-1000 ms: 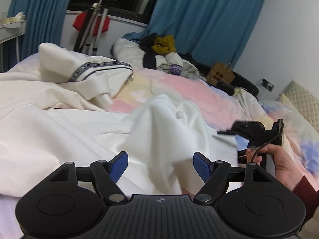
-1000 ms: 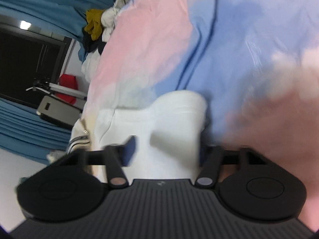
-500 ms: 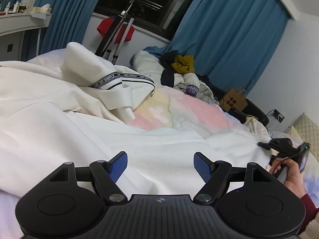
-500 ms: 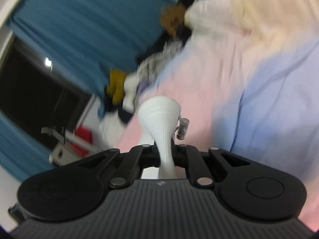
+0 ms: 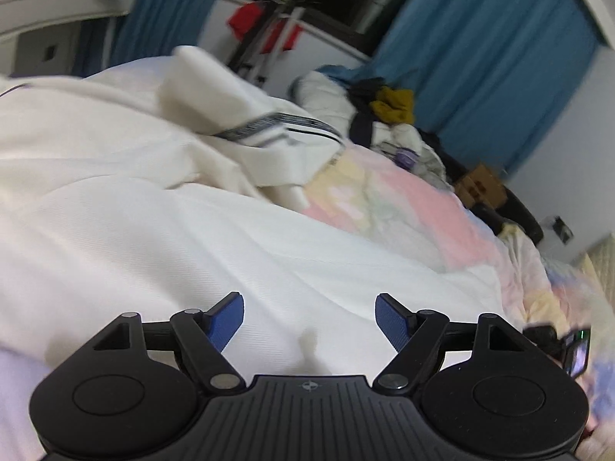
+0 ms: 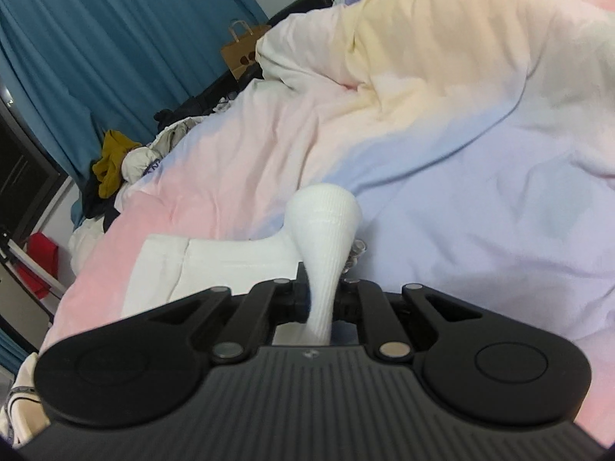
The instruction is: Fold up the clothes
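Note:
A white garment (image 5: 230, 253) lies spread over the bed in the left wrist view. My left gripper (image 5: 309, 317) hovers just above it, open and empty, blue pads apart. My right gripper (image 6: 321, 292) is shut on the garment's ribbed white cuff (image 6: 326, 226), which sticks up between the fingers; the sleeve (image 6: 215, 261) trails left over the pastel duvet (image 6: 461, 176). The right gripper also shows at the right edge of the left wrist view (image 5: 569, 345). A cream garment with a dark striped band (image 5: 265, 126) lies crumpled behind the white one.
A pile of clothes with a mustard piece (image 5: 396, 103) sits at the bed's far end. A brown paper bag (image 5: 484, 188) and blue curtains (image 5: 480, 61) stand beyond. A tripod (image 5: 276, 34) and red cloth stand by the window.
My right gripper closed on the white cuff and pulled it out to the right, stretching the sleeve flat. My left gripper stayed open and dipped closer to the garment.

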A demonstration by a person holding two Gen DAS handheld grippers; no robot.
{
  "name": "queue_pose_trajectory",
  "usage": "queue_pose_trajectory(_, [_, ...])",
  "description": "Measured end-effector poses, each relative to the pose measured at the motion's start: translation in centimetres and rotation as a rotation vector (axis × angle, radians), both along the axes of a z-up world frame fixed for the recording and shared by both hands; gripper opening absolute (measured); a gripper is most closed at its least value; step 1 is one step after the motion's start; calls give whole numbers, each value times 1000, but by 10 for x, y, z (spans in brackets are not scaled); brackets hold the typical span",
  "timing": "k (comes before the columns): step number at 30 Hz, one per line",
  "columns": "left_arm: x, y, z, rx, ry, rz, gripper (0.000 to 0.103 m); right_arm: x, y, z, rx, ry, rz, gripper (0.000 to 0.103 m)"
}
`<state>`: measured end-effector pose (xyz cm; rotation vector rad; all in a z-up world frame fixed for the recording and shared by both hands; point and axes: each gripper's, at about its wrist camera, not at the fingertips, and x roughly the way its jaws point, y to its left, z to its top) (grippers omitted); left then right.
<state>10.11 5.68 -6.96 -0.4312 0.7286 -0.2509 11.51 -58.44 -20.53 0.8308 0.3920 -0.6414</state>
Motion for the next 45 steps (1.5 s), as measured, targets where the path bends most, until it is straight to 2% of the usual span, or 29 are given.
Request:
queue_pose_trajectory(7, [-21, 85, 13, -134, 160, 232, 81, -13, -2, 3, 97, -45, -13, 9])
queue_pose_trajectory(11, [-44, 143, 9, -234, 244, 397, 82, -15, 2, 8, 114, -28, -17, 9])
queue_pose_trajectory(15, [-49, 173, -5, -312, 306, 480, 82, -13, 5, 10, 110, 20, -14, 9])
queue_pose_trajectory(17, [-46, 180, -17, -379, 335, 508, 82, -13, 6, 11, 111, 39, -14, 9])
queue_pose_trajectory(19, [-42, 189, -30, -432, 377, 558, 82, -13, 6, 12, 109, 45, -14, 9])
queue_pose_trajectory(23, [-41, 206, -49, -505, 403, 666, 81, -13, 8, 14, 107, 43, -22, 9])
queue_pose_trajectory(26, [-42, 219, -55, -571, 376, 734, 78, -11, 9, 15, 95, 46, -29, 9])
queue_pose_trajectory(27, [-42, 222, -55, -583, 361, 750, 70, -10, 10, 15, 90, 48, -31, 9])
queue_pose_trajectory(28, [-43, 225, -55, -594, 338, 767, 57, -10, 12, 15, 90, 48, -34, 9])
queue_pose_trajectory(29, [-44, 228, -54, -615, 313, 776, 51, -10, 13, 15, 92, 48, -37, 9])
queue_pose_trajectory(31, [-50, 231, -51, -657, 243, 780, 22, -10, 16, 18, 78, 47, -36, 9])
queue_pose_trajectory(32, [-53, 232, -48, -659, 219, 779, 16, -10, 19, 20, 61, 47, -30, 9])
queue_pose_trajectory(34, [-61, 237, -38, -645, 171, 780, 12, -9, 19, 24, 37, 44, -16, 9])
queue_pose_trajectory(39, [-82, 252, -3, -570, 57, 786, 10, -17, 15, 25, 75, 0, -18, 9])
queue_pose_trajectory(42, [-87, 261, 13, -532, 87, 754, 10, -24, 18, 35, 46, -55, -24, 9])
queue_pose_trajectory(45, [-93, 267, 24, -496, 132, 727, 10, -36, 26, 50, -26, -113, -47, 9])
